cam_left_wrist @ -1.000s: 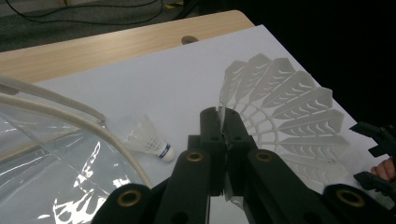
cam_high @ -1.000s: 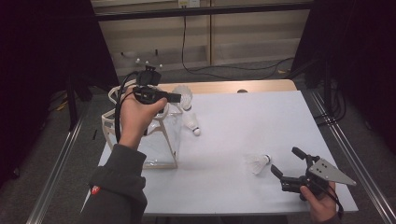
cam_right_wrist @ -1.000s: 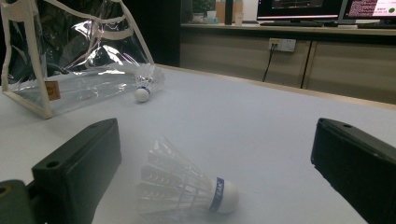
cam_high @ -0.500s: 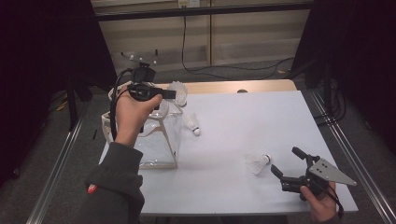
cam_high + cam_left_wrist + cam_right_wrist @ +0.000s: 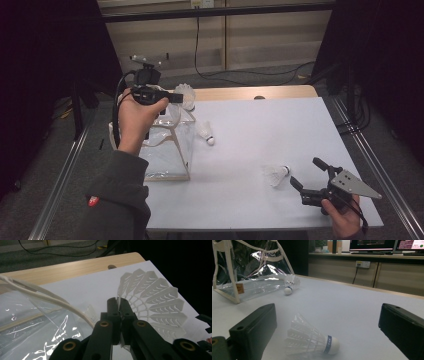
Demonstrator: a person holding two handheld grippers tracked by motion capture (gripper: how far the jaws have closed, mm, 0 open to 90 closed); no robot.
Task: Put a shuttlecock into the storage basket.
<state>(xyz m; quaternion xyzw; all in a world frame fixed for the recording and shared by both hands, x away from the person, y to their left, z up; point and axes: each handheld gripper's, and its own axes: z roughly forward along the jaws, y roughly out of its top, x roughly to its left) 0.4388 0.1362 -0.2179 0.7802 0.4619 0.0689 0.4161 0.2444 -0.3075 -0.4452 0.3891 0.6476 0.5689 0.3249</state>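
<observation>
My left gripper [image 5: 176,97] hangs above the clear plastic bag [image 5: 167,145], shut on the feather skirt of a white shuttlecock [image 5: 186,95]. In the left gripper view the jaws [image 5: 120,307] pinch the edge of that shuttlecock [image 5: 152,302], with the bag's mouth [image 5: 37,322] just below and to the left. A second shuttlecock [image 5: 206,132] lies on the white table beside the bag. A third shuttlecock [image 5: 276,175] lies near the front right, just ahead of my open right gripper [image 5: 307,172]. In the right gripper view this shuttlecock [image 5: 312,341] lies on its side between the wide jaws [image 5: 328,312], untouched.
The white table top [image 5: 260,130] ends in a wooden strip [image 5: 235,93] at the far side. The bag [image 5: 249,272] has white trim and stands at the table's left, with the second shuttlecock [image 5: 290,283] next to it. Cables trail on the floor behind.
My left hand has drifted slightly left and farther back over the bag, still holding the shuttlecock. The right gripper has stayed put.
</observation>
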